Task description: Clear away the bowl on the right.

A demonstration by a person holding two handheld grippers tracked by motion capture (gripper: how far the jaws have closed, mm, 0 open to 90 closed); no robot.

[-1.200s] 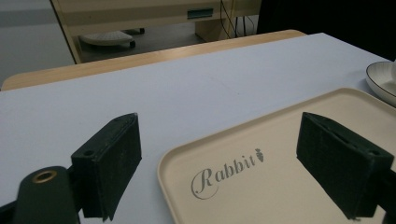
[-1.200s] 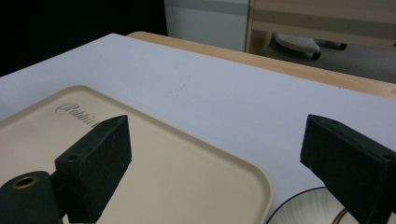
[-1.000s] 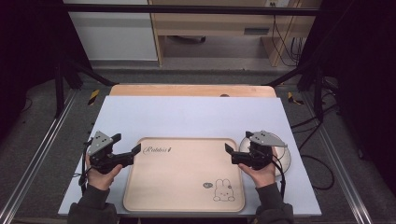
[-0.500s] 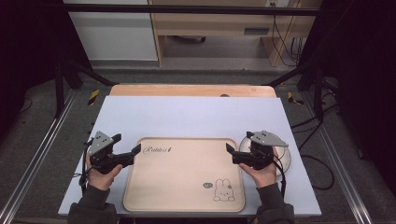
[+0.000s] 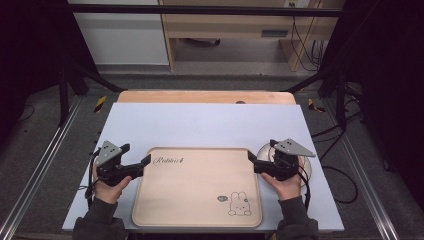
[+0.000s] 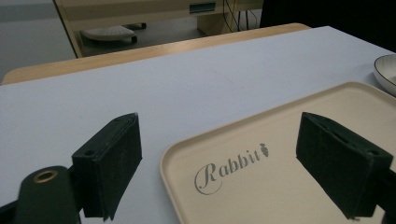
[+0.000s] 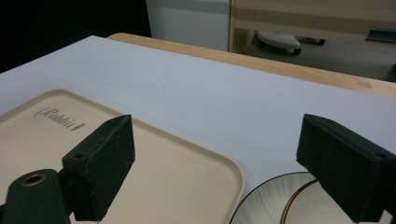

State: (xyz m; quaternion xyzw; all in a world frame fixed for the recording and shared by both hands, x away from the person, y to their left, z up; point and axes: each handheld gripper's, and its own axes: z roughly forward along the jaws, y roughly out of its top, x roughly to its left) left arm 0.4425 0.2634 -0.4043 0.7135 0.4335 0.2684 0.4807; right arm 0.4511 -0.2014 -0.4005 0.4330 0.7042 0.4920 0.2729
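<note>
Table [image 5: 200, 125] with a pale blue top carries a beige tray [image 5: 197, 187] at its near edge, printed with the word "Rabbit" at its far left corner and a small rabbit drawing near its right front. A person's hands come in from the near side, one to each side of the tray. The left gripper [image 5: 145, 161] points at the tray's far left corner, its jaws spread wide with nothing between them; in the left gripper view [image 6: 219, 172] one jaw stands over the bare table and the other over the tray. The right gripper [image 5: 251, 159] is likewise released at the tray's far right corner, poised above a white plate [image 5: 264, 150] that lies just beside the tray.
</note>
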